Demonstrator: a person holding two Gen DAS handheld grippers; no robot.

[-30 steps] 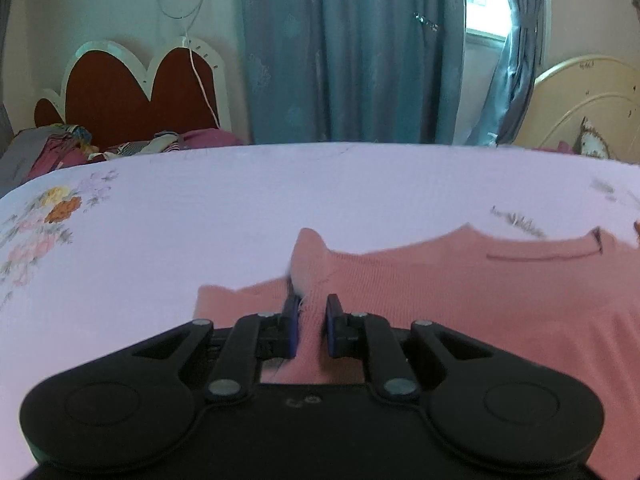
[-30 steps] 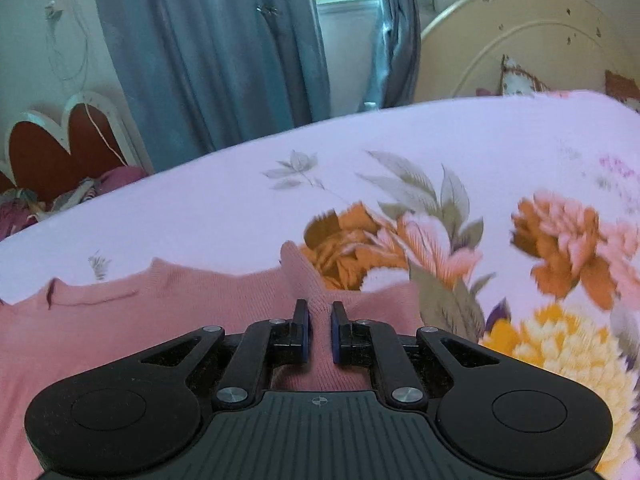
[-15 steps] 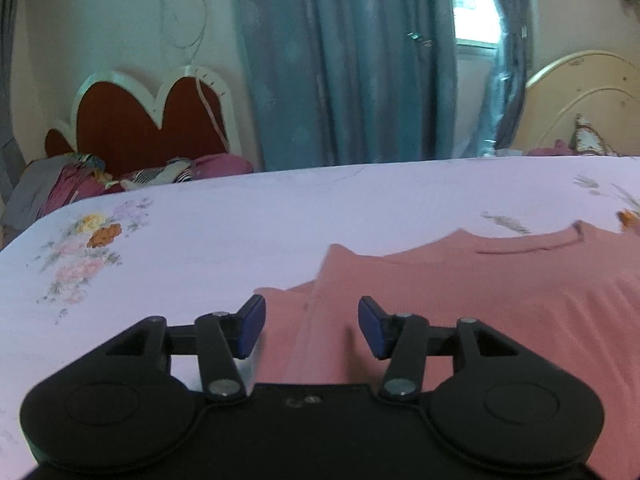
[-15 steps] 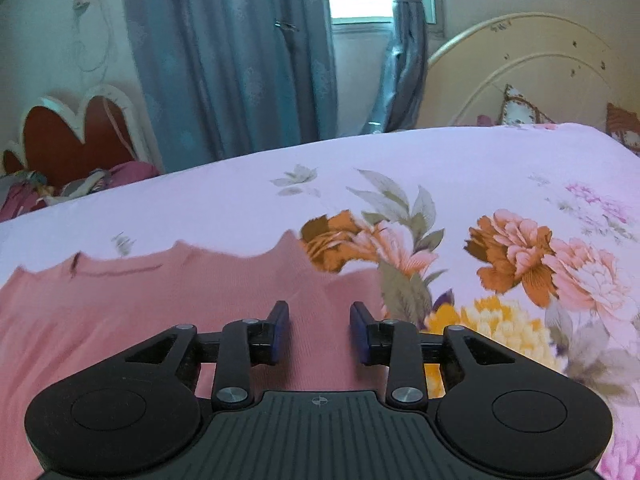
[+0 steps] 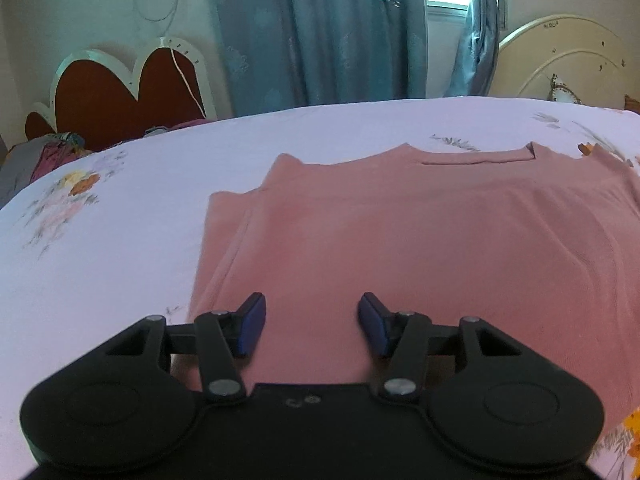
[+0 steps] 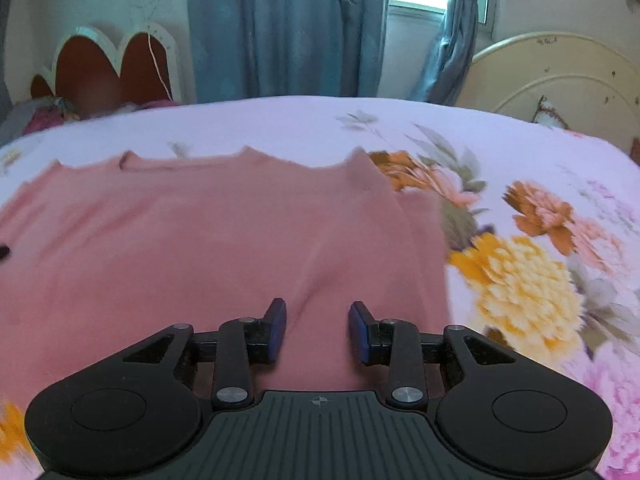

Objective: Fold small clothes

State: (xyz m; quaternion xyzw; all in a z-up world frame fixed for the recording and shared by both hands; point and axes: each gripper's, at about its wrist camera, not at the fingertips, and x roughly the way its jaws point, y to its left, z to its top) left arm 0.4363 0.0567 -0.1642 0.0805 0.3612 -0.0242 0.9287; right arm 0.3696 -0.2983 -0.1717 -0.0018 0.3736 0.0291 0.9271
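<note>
Pink knit top (image 5: 420, 248) lies flat on the floral bedsheet (image 5: 120, 264), neckline toward the curtain (image 5: 320, 32), long axis across the view; both sleeves appear turned in over the body. Left gripper (image 5: 312, 330) and right gripper (image 6: 318, 330) hover over its near hem, jaws apart, nothing clamped. Judged step: between folds. Next move likely needs both pinching the hem corners and carrying them evenly toward the neckline.
</note>
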